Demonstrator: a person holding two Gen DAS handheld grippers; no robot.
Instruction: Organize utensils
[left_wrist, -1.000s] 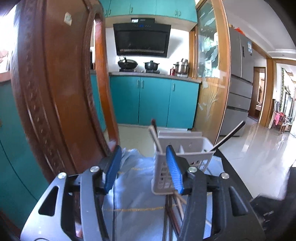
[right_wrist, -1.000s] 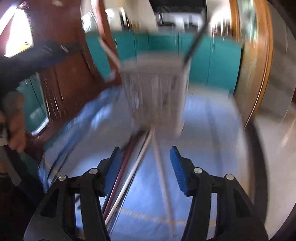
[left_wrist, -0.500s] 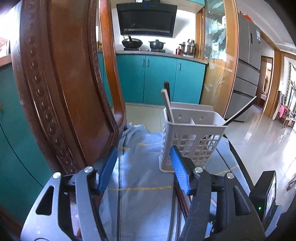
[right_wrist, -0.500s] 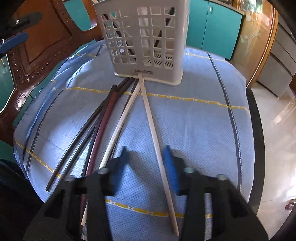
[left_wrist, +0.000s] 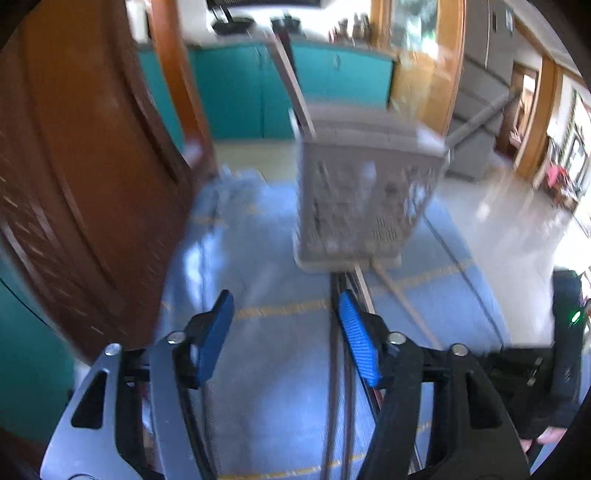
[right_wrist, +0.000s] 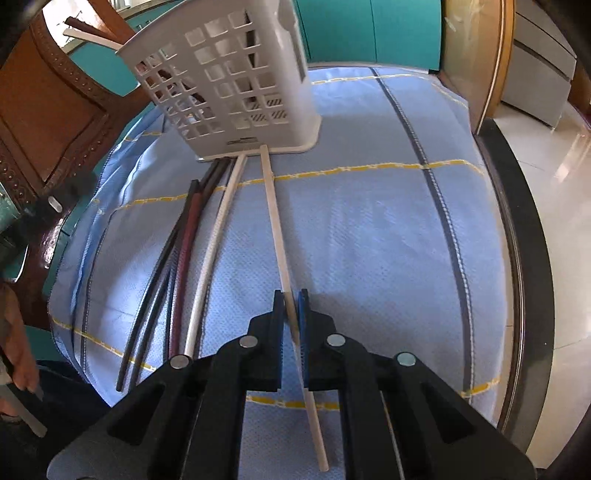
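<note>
One pale chopstick (right_wrist: 275, 221) is pinched by the right gripper (right_wrist: 291, 295); it should be lifted level toward the basket (right_wrist: 236, 85) while the left gripper (left_wrist: 286, 328) is held agape.

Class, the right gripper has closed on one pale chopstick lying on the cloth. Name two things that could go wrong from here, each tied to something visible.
1. The right gripper grips the pale wooden chopstick partway along, so it may pivot or slip when lifted.
2. Its far tip touches the base of the white perforated plastic utensil basket; dragging forward could shove or tip it.
</note>
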